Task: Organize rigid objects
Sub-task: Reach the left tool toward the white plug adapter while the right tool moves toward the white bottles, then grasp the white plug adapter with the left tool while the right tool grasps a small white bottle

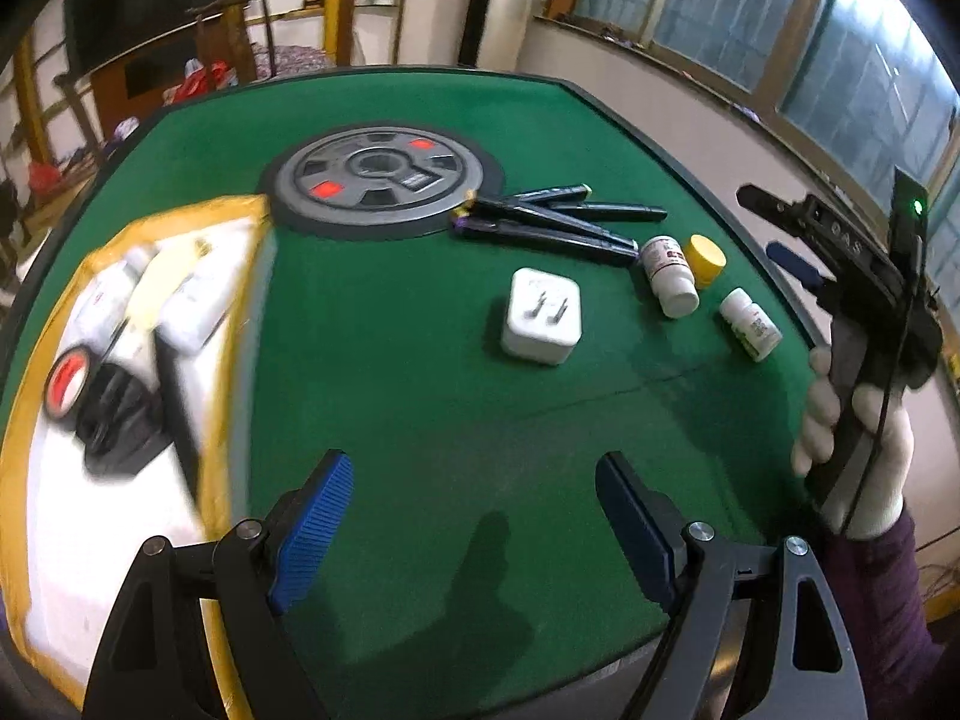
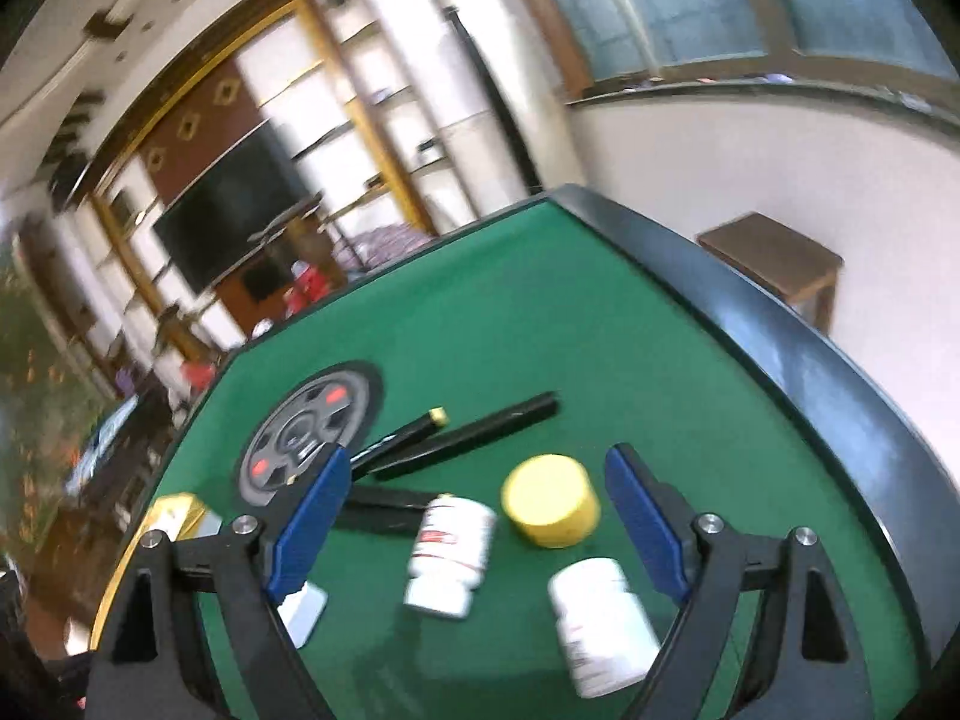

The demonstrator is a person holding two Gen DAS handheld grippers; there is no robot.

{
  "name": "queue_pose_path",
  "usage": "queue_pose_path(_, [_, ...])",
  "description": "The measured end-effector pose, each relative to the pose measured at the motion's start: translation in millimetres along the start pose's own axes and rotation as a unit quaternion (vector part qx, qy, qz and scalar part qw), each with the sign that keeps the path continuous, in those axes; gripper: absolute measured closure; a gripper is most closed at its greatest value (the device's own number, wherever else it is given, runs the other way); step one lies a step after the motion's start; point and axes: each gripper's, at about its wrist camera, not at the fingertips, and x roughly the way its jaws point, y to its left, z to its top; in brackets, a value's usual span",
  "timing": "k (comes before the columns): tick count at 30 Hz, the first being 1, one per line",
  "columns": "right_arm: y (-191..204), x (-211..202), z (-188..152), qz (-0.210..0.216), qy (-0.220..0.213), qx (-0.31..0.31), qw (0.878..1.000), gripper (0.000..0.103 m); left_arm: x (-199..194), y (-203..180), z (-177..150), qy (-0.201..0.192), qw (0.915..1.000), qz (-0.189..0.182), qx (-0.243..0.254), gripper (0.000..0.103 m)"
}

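Loose on the felt — two white bottles, three black pens, one charger.

Left wrist view: set high at the near edge, looking down and forward across the green table, taking in most of its top. Right wrist view: low, close and tilted over the right side. Both views share the round centre disc, black pens and yellow cap.

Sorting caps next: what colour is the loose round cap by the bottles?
Yellow cap, clearest in the right wrist view.
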Motion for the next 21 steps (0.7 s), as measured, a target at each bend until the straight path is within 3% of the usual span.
queue_pose_path(3, [-12.1, 4.6, -1.4, -0.005, 0.007, 0.034, 0.999, 0.017, 26.5, -12.5, 18.8, 0.005, 0.9998, 0.018, 0.011, 0.017])
queue_pose_path(6, [-26.4, -1.0, 1.2, -0.006, -0.020, 0.054, 0.998, 0.017, 50.0, -23.5, 32.2, 0.013, 0.9995, 0.021, 0.018, 0.017])
queue_pose_path(12, [-44.7, 17.2, 1.9, 0.004, 0.012, 0.108, 0.994, 0.017, 86.2, -38.4, 49.1, 0.020, 0.9980, 0.048, 0.035, 0.017])
queue_pose_path(14, [-47.5, 21.3, 2.2, 0.008, 0.018, 0.113, 0.993, 0.017, 90.9, -42.1, 52.7, 0.005, 0.9975, 0.056, 0.044, 0.030])
queue_pose_path(15, [-50.5, 18.3, 1.7, 0.010, 0.018, 0.113, 0.993, 0.017, 91.5, -42.5, 53.2, 0.001, 0.9975, 0.053, 0.047, 0.051])
queue_pose_path(16, [-50.7, 18.7, 1.0, 0.011, 0.019, 0.112, 0.993, 0.017, 93.2, -43.6, 53.6, 0.001, 0.9979, 0.044, 0.048, 0.057])
queue_pose_path(17, [-51.2, 18.6, 1.5, 0.012, 0.018, 0.112, 0.994, 0.017, 93.6, -44.9, 53.7, -0.006, 0.9976, 0.046, 0.051, 0.062])
queue_pose_path(21, [-56.0, 23.7, 0.5, 0.015, 0.022, 0.109, 0.994, 0.017, 94.9, -46.9, 52.5, -0.015, 0.9975, 0.043, 0.054, 0.062])
